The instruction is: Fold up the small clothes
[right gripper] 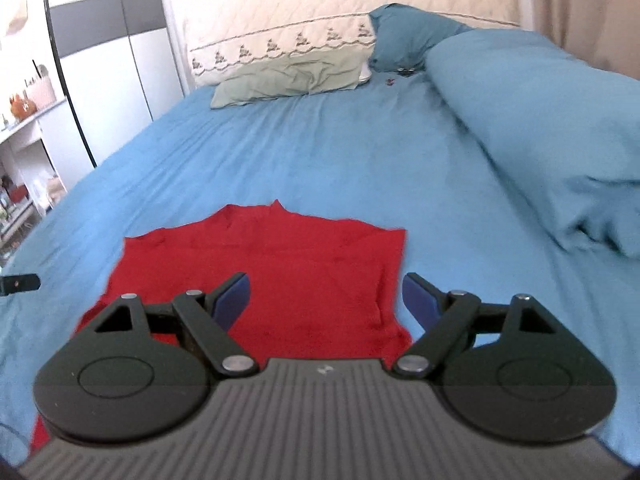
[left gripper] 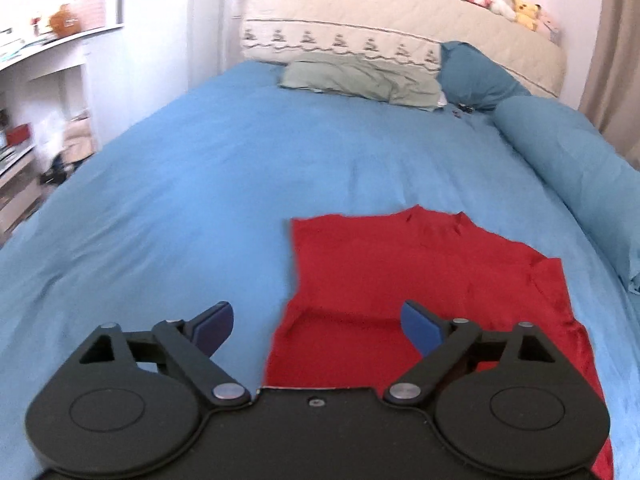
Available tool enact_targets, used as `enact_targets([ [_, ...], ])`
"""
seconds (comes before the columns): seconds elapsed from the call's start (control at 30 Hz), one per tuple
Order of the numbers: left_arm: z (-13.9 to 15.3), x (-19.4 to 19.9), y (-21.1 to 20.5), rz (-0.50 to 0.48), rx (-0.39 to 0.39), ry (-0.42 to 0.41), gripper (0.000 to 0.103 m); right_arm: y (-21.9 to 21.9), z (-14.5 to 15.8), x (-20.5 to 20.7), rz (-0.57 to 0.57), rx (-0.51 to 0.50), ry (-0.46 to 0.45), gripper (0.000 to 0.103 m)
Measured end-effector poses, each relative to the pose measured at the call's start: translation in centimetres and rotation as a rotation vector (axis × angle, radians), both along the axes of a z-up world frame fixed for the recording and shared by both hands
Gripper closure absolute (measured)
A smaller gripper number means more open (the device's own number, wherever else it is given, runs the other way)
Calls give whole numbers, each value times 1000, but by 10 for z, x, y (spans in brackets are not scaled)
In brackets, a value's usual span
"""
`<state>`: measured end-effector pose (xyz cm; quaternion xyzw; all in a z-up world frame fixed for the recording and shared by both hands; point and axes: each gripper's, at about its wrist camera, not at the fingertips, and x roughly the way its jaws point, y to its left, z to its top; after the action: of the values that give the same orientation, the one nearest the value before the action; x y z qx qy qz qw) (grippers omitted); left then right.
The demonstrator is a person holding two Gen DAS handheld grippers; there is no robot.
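A red garment (left gripper: 400, 276) lies flat on the blue bed sheet (left gripper: 180, 200), its left side folded in to a straight edge. My left gripper (left gripper: 316, 328) is open and empty above the garment's near left edge. In the right wrist view the red garment (right gripper: 288, 264) lies ahead with its right side folded in. My right gripper (right gripper: 326, 300) is open and empty above the garment's near right edge. A bit of the left gripper (right gripper: 18, 282) shows at the far left of the right wrist view.
A green pillow (left gripper: 360, 80), a dark blue pillow (left gripper: 476, 72) and a cream headboard cover (left gripper: 400, 24) lie at the far end. A rolled blue duvet (right gripper: 540, 120) runs along the right. White shelves (left gripper: 40, 80) stand left of the bed.
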<state>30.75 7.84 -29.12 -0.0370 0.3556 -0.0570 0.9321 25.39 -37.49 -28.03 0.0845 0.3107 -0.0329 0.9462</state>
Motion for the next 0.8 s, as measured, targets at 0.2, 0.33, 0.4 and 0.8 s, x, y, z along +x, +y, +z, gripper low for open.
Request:
enact_targets([
  [0.2,-1,-90,21,111,-62,133,10,11,16,-100,-15,46,103,4],
  [0.33,-18,-141,26,169,-91,202,10,21,1,-156,-29,84,186,4],
  [0.4,-31,-159,25,171,-98,228,10,26,-10,-179,-48,91,217,4],
  [0.8,-119,-170,36,184,-80,307,38,30,-108,-223,-196,142,361,9],
])
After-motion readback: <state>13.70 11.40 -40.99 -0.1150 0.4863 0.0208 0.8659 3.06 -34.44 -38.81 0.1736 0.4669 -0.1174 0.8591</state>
